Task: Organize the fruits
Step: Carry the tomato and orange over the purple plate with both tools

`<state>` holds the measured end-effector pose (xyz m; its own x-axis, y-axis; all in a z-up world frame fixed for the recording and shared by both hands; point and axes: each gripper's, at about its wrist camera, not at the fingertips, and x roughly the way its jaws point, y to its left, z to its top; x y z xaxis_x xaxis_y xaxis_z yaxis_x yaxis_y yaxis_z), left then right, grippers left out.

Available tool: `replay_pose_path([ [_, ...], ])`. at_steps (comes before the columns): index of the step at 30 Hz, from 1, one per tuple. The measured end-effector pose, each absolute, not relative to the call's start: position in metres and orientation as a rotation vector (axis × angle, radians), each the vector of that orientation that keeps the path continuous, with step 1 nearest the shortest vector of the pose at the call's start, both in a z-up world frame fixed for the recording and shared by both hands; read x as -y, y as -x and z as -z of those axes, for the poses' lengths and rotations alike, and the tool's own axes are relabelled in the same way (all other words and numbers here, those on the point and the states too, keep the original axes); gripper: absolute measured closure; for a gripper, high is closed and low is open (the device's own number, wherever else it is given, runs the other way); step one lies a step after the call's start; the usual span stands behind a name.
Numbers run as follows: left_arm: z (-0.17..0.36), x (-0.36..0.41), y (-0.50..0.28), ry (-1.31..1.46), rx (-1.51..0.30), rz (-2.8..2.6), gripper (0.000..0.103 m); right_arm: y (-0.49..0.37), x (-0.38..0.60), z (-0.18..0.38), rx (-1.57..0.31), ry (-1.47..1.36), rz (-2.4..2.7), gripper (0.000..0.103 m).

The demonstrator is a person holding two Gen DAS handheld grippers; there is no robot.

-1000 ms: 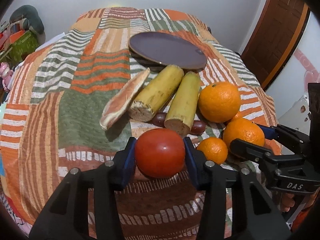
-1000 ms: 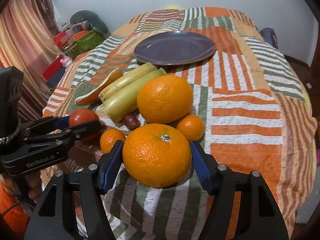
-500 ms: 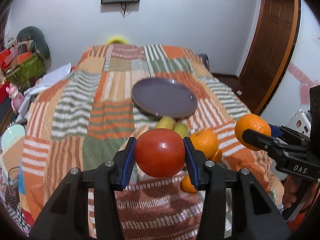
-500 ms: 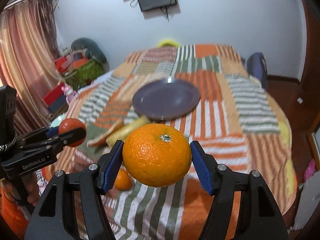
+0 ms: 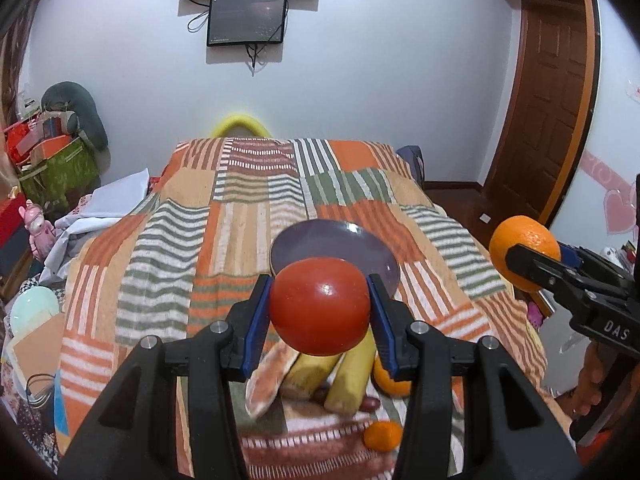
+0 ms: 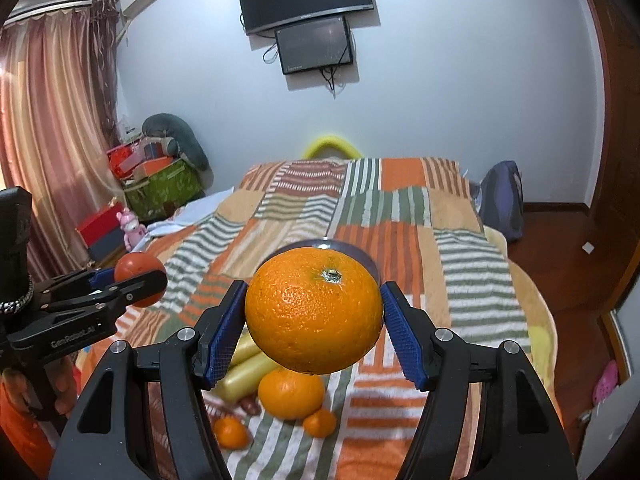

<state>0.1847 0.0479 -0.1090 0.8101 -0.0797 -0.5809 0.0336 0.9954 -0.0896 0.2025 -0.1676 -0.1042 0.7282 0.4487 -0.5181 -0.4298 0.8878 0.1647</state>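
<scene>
Tomato (image 5: pixel 320 306) sits clamped between the blue pads (image 5: pixel 256 326) of the left gripper (image 5: pixel 319 312), whose jaws stand part open around it, held in the air above the bed (image 5: pixel 168 240). The right gripper (image 6: pixel 314 320) has its wider-set jaws pressed on a large orange (image 6: pixel 314 310), stem end up, also clear of the bed. From the left wrist view the right gripper shows at the right edge with its orange (image 5: pixel 524 252); from the right wrist view the left gripper (image 6: pixel 140 280) shows at the left edge with its tomato (image 6: pixel 138 266). The two fruits are well apart.

A purple plate (image 5: pixel 360 248) lies bare near the middle of the striped bedspread, partly hidden behind each held fruit. Toward the near edge of the bed lies the rest of the fruit: two yellow bananas (image 5: pixel 352 376) side by side, a pinkish slice (image 5: pixel 268 380) just left of them, a second orange (image 6: pixel 290 394) just right of them, and two small mandarins (image 6: pixel 320 422) nearest the edge. Dark, rounded things peek from under the banana ends (image 5: pixel 370 403); they may be grapes, but too little shows to be sure.

A hand (image 5: pixel 592 392) grips the right gripper's handle at the lower right of the left wrist view.
</scene>
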Motion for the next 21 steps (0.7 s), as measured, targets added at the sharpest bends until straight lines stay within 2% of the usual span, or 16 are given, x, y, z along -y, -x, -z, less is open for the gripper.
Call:
replay_pose_path([
  [21, 0.127, -0.066, -0.280, 0.086, -0.660, 0.015, 0.057, -0.283, 0.145, 0.128, -0.589, 0.047, -0.454, 0.039],
])
